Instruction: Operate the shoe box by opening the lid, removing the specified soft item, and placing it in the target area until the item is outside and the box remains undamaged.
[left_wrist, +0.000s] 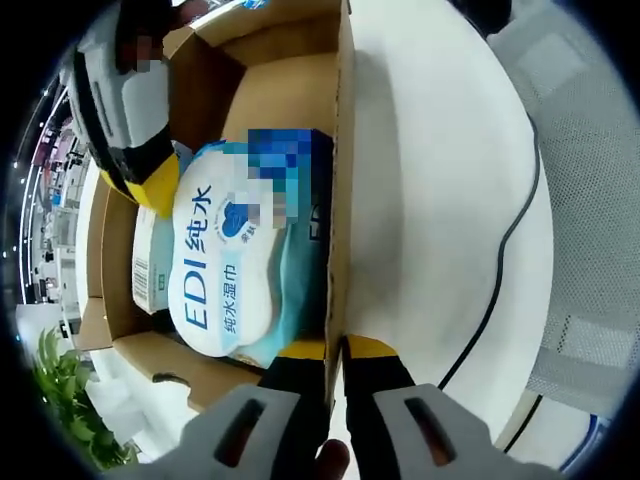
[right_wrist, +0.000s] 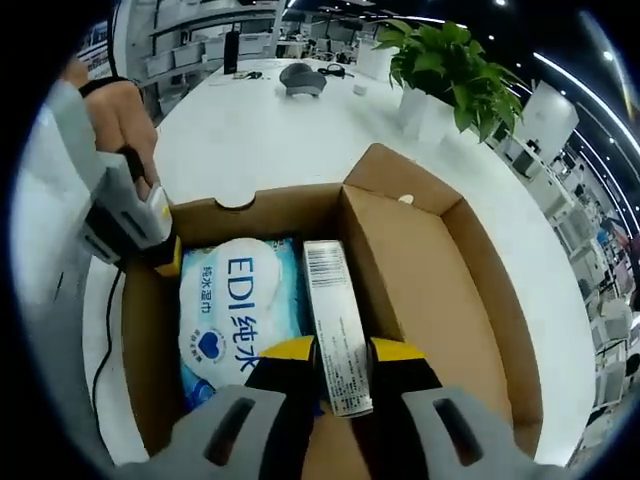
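The left gripper (left_wrist: 334, 352) is closed on the box (left_wrist: 343, 200) wall, apparently to steady it. The right gripper (right_wrist: 343, 352) is lowered inside, its jaws narrowly parted around the end of a slim carton (right_wrist: 334, 320), not yet clamped. The soft wipes pack (right_wrist: 232, 315), judged the target, lies beside it in the box. Beyond, the white table (right_wrist: 260, 130) is seen.

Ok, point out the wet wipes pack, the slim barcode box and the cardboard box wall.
wet wipes pack (right_wrist: 232, 300), right gripper view, on its white label.
slim barcode box (right_wrist: 335, 325), right gripper view, on its top face.
cardboard box wall (left_wrist: 340, 190), left gripper view, on its upper edge.
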